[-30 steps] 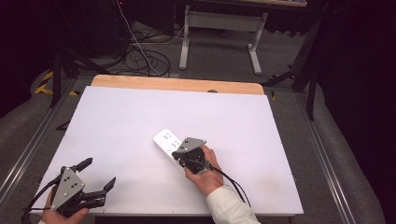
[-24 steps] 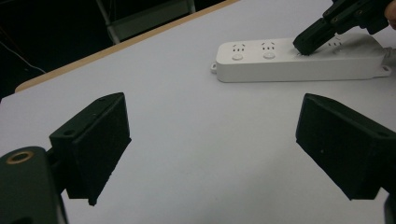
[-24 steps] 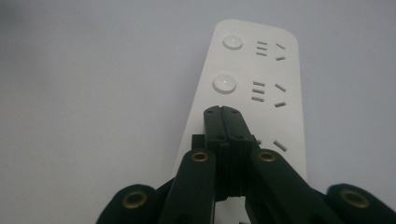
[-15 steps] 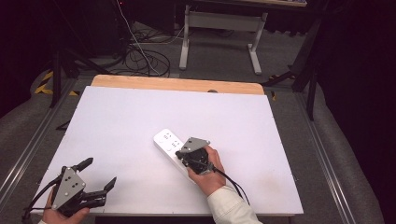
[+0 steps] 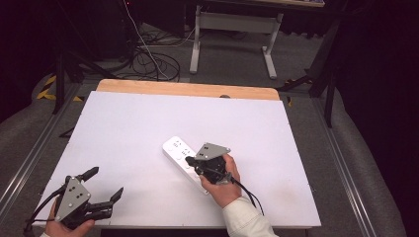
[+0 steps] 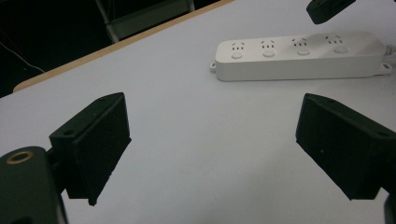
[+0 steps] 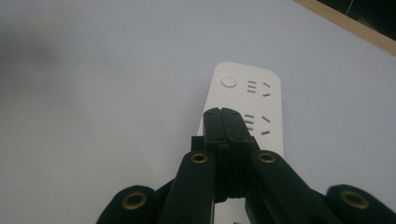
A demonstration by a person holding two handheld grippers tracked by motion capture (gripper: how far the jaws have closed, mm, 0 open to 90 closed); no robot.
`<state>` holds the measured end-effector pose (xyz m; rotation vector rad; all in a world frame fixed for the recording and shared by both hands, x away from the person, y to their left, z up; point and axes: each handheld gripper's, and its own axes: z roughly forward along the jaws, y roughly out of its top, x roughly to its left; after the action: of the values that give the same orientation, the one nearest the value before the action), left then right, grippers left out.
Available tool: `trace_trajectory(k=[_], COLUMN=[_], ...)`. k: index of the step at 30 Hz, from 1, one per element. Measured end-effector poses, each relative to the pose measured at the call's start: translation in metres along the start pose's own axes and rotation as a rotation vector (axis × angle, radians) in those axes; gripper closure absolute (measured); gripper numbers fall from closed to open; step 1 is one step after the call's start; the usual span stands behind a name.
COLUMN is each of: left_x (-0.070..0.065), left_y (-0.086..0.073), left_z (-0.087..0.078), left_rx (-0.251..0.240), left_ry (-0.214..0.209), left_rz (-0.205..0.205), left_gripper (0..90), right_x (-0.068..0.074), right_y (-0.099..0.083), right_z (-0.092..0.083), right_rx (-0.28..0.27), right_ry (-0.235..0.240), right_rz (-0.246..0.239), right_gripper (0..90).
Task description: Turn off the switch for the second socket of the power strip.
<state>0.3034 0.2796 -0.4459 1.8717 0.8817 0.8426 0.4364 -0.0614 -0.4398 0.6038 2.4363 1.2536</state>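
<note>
The white table (image 5: pixel 123 138) is the largest thing in the high view, with one strip of bare wood (image 5: pixel 188 89) along its twelve o'clock edge.

On it lies one power strip (image 5: pixel 179 154), just toward five o'clock of the table's middle, its long axis running from ten o'clock to four o'clock. It is a long, flat white bar with rounded corners. The left gripper view shows four socket sets on the power strip (image 6: pixel 299 56) in a row, each with a round white button beside it, and a small mounting tab at each end. In the right gripper view two socket sets and one round button show on the power strip (image 7: pixel 247 102) past the jaws. No brand or readable lettering can be made out on it.

There are two grippers, one in each hand. The right gripper (image 5: pixel 190 161) is over the strip's four o'clock half, its jaws pressed together with nothing between them, the tips above the strip's top face; whether they touch it I cannot tell. The left gripper (image 5: pixel 104 183) rests at the table's seven o'clock corner, well apart from the strip, its jaws spread wide and empty.
</note>
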Motion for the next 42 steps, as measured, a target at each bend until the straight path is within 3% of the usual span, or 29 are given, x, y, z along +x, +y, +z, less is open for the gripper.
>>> trace_trajectory(k=[9, 13, 16, 29, 40, 42], left_x=[0.001, 0.0, 0.0, 0.0, 0.001, 0.001], left_y=[0.0, 0.0, 0.0, 0.0, 0.0, 0.0], left_z=[0.0, 0.0, 0.0, 0.0, -0.001, -0.001], left_rx=[0.001, 0.002, 0.001, 0.001, -0.001, -0.002], left_ry=[-0.001, -0.001, -0.001, -0.002, -0.001, 0.0], left_rz=[-0.004, -0.008, -0.009, -0.009, -0.005, -0.003], left_gripper=[10.4, 10.4, 10.4, 10.4, 10.4, 10.4], right_x=[0.005, 0.005, 0.003, 0.001, -0.002, -0.004], right_y=[0.011, 0.011, 0.011, 0.013, 0.016, 0.014], right_z=[-0.015, -0.015, -0.016, -0.027, -0.039, -0.043], right_rx=[-0.034, -0.026, -0.033, -0.097, -0.1, -0.067], right_ry=[0.0, 0.004, 0.004, -0.003, 0.003, 0.028], right_rz=[-0.032, -0.03, -0.03, -0.011, -0.025, 0.012], right_gripper=[90.0, 90.0, 78.5, 49.4, 37.8, 32.2])
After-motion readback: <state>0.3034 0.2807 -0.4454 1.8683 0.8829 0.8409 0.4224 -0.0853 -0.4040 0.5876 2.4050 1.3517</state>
